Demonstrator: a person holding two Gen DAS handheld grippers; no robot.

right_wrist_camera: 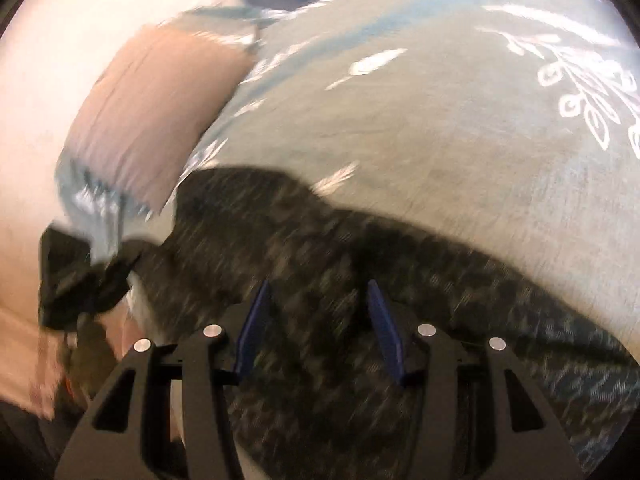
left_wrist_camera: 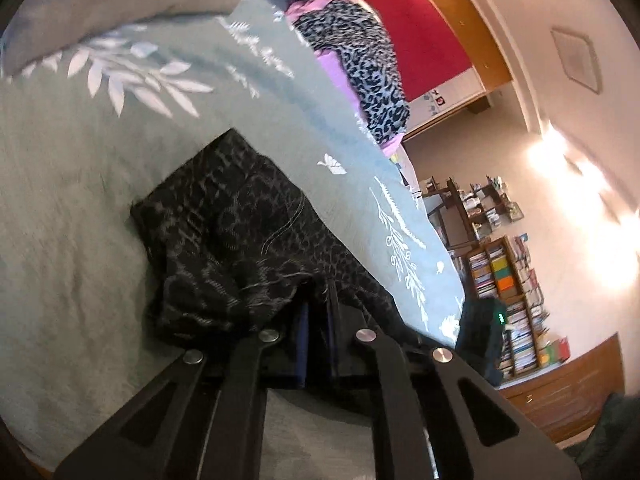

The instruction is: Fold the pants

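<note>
The pants (left_wrist_camera: 236, 240) are dark with a grey leopard-like print and lie bunched on a grey-green bedsheet (left_wrist_camera: 72, 200). My left gripper (left_wrist_camera: 318, 304) is shut on the near edge of the pants, and the cloth hides its blue pads. In the right wrist view the pants (right_wrist_camera: 320, 240) stretch across the bed from lower right to left, blurred by motion. My right gripper (right_wrist_camera: 318, 300) is open, its blue pads (right_wrist_camera: 256, 320) apart just above the fabric, with nothing between them. The other gripper (right_wrist_camera: 76, 276) shows at the left edge, holding the pants' end.
A grey pillow (left_wrist_camera: 120, 4) lies at the bed's head. A folded stack of leopard-print and pink clothes (left_wrist_camera: 360, 68) sits on the bed's far side. Bookshelves (left_wrist_camera: 508, 280) and a wooden cabinet (left_wrist_camera: 568, 392) stand past the bed's edge. A tan pillow (right_wrist_camera: 152, 120) lies at the left.
</note>
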